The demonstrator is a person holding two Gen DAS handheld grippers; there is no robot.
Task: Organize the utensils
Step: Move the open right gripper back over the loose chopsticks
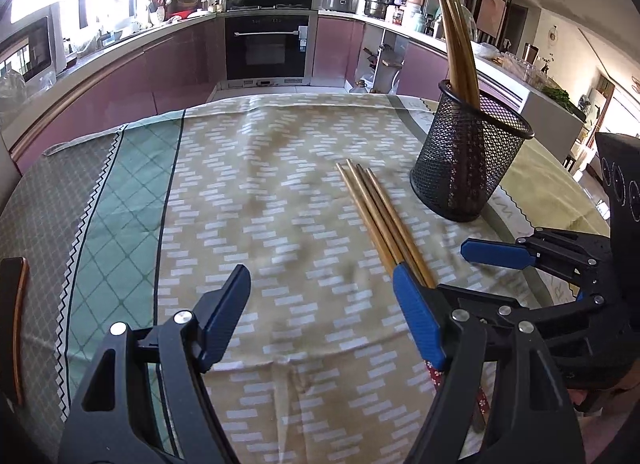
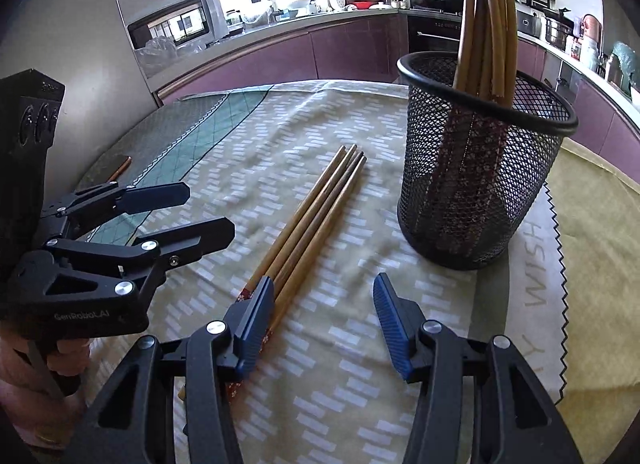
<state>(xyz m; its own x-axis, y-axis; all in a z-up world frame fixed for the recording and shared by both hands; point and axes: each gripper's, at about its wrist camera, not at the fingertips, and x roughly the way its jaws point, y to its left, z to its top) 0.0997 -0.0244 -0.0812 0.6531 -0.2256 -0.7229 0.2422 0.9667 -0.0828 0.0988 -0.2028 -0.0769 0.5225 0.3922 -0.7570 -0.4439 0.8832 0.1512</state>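
Four loose chopsticks [image 2: 316,216] lie side by side on the patterned tablecloth [image 1: 256,192], tips pointing away and patterned handle ends toward the grippers. The black mesh holder [image 2: 480,168] stands upright just beside them and already contains several chopsticks [image 2: 486,24] leaning against its rim.

Hazards, as judged:
- The bundle may be scattered or rolled apart if one finger is driven into it sideways, since the chopsticks are round and unsecured.
- Only part of the bundle may be caught if the jaws are closed off-centre.
- The light holder may be tipped if it is struck by a gripper or by a long chopstick on insertion.
- The two grippers are close together and may collide.

Jaw state:
- Left gripper [image 1: 320,316]: jaws wide apart, nothing held; the handle ends lie at its right finger, contact cannot be confirmed.
- Right gripper [image 2: 324,324]: jaws parted, nothing gripped; the handle ends pass under or against its left finger.
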